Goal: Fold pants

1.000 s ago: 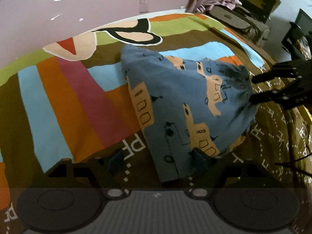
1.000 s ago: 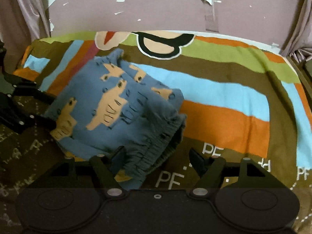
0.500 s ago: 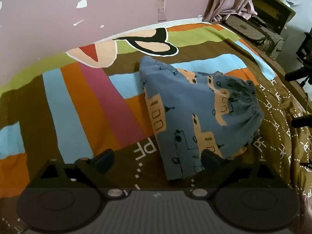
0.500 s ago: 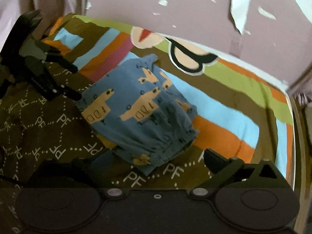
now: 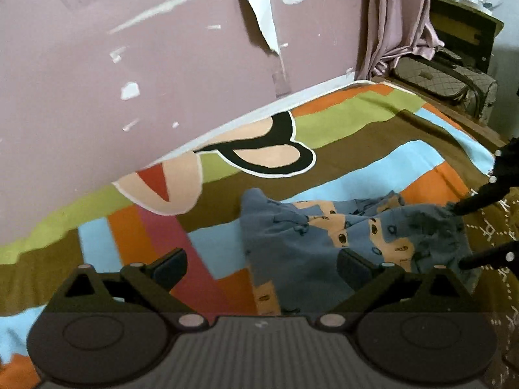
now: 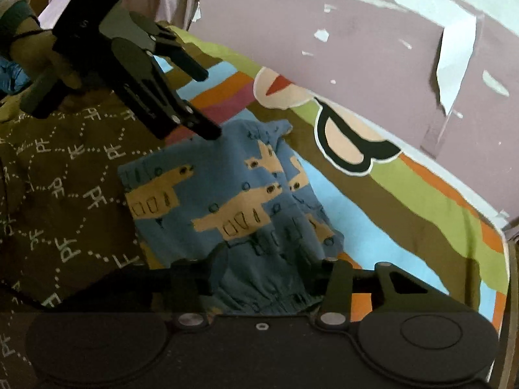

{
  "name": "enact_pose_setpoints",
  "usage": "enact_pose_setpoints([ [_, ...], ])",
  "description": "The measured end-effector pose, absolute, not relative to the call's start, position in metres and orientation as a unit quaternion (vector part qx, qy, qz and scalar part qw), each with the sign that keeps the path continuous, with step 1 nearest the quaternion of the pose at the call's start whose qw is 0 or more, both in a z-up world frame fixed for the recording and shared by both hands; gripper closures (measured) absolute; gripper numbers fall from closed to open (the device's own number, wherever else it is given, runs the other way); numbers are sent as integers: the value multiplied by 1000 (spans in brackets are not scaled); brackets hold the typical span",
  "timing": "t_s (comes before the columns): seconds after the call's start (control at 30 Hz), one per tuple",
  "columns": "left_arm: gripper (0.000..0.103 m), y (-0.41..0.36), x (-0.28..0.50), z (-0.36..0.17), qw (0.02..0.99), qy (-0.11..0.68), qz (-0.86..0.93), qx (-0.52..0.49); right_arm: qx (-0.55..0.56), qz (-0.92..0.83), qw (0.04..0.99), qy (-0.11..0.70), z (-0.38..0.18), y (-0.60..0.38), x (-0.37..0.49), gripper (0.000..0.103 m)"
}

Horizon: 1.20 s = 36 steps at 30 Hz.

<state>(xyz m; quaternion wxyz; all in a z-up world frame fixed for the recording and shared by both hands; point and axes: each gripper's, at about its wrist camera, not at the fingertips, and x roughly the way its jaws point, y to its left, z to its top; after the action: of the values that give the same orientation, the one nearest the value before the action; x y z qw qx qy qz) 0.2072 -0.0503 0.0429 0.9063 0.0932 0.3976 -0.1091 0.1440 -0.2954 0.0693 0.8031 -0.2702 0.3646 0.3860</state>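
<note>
The folded blue pants (image 5: 324, 243) with tan animal prints lie on the striped bedspread; they also show in the right wrist view (image 6: 233, 194). My left gripper (image 5: 262, 265) is open and empty, held above the pants' left edge; it also shows in the right wrist view (image 6: 207, 103), its fingers apart over the pants' far corner. My right gripper (image 6: 269, 272) is open, its fingers straddling the gathered waistband at the near edge; it also shows in the left wrist view (image 5: 467, 236).
The bedspread (image 5: 356, 159) has bright stripes and a brown patterned part (image 6: 65, 178). A peeling mauve wall (image 5: 129, 48) runs along the far side. A curtain (image 5: 395, 16) and bags (image 5: 447, 77) stand at the far right.
Both grippers have come back in toward the pants. The left gripper now hovers over the far left corner, and the right gripper has dropped to straddle the waistband.
</note>
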Motion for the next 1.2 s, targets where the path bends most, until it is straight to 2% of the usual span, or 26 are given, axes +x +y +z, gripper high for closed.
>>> enact_pose_setpoints([
  [0.03,5,-52,209,38,907,396,-104,95,-269,381,804,369,67,-299,146,56],
  [0.13,17,-49,217,21,897,418,-105,99,-249,365,809,389,60,-314,153,54],
  [0.17,19,-46,217,18,897,420,-112,87,-232,363,810,398,58,-320,156,50],
  [0.2,19,-43,216,18,897,420,-115,77,-206,361,810,414,56,-326,162,41],
  [0.23,21,-39,217,17,897,421,-121,69,-176,359,810,429,55,-331,167,37],
  [0.37,21,-27,220,14,895,424,-130,57,-70,333,817,466,49,-345,192,37],
  [0.43,20,-21,219,12,894,425,-128,50,-56,326,818,470,44,-342,200,52],
  [0.47,20,-17,218,9,894,428,-124,45,-61,328,817,471,41,-339,202,69],
  [0.5,20,-13,218,7,894,430,-121,40,-69,333,817,467,40,-334,203,78],
  [0.57,19,-8,215,4,893,433,-114,34,-97,349,819,445,40,-323,199,82],
  [0.67,14,-1,213,-1,895,432,-107,33,-132,355,816,437,33,-314,200,83],
  [0.73,12,2,214,-2,894,433,-107,29,-141,349,815,441,27,-317,202,77],
  [0.77,12,3,214,-1,894,435,-109,25,-142,346,817,439,26,-319,202,69],
  [0.87,12,6,212,7,893,437,-108,13,-132,338,823,437,32,-327,203,55],
  [0.97,10,8,201,20,892,437,-115,-10,-144,338,835,410,46,-329,189,51],
  [1.03,6,4,189,25,889,437,-137,-10,-154,355,833,396,53,-326,176,44],
  [1.2,6,-16,159,4,867,470,-154,50,-207,365,806,417,34,-308,152,38],
])
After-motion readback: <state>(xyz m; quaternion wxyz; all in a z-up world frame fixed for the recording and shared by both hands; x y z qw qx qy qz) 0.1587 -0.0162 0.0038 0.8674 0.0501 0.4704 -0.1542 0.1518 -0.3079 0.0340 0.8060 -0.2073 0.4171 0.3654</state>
